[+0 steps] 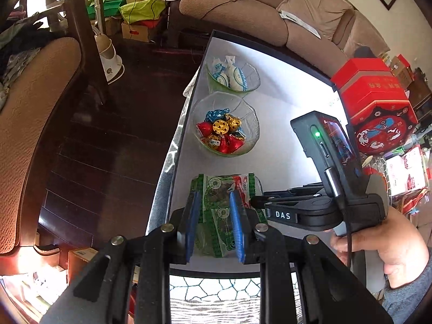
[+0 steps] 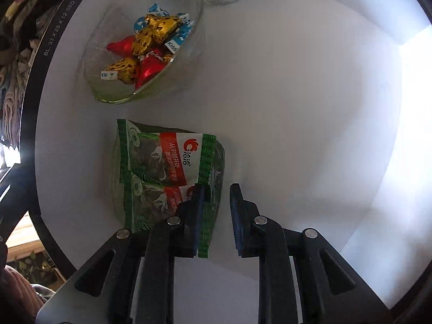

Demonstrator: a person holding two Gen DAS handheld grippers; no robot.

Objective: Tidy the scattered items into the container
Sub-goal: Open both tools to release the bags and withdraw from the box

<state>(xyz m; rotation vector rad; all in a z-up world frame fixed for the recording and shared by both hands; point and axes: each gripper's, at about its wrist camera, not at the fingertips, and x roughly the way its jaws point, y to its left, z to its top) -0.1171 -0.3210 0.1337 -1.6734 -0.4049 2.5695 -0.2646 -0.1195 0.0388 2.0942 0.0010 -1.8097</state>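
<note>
The white-lined container (image 2: 270, 81), a box with a dark rim, already holds a glass bowl of foil-wrapped chocolates (image 2: 145, 48), a second glass bowl of white-and-blue wrapped sweets (image 1: 233, 74) beyond it, and two green snack packets (image 2: 162, 167) lying overlapped in a third glass dish (image 2: 114, 162) near the box's near-left corner. The right gripper (image 2: 217, 216) points steeply down into the box; its jaws stand slightly spread with nothing between the pads, the left pad overlapping the right edge of the packets without pinching them. This is judged to be the release step, with the packets set down and let go. The left gripper (image 1: 213, 224) hovers above the same packets; its jaws stand narrowly apart, the packets are visible through the gap, and no contact can be confirmed. The right hand (image 1: 378, 245) is visible in the left wrist view, gripping its tool. The next move is judged to call for lifting the right gripper straight up, clear of the packet edge, so that the packets are not dragged, then checking the counter for any item remaining outside the box; none is visible in these views.
</note>
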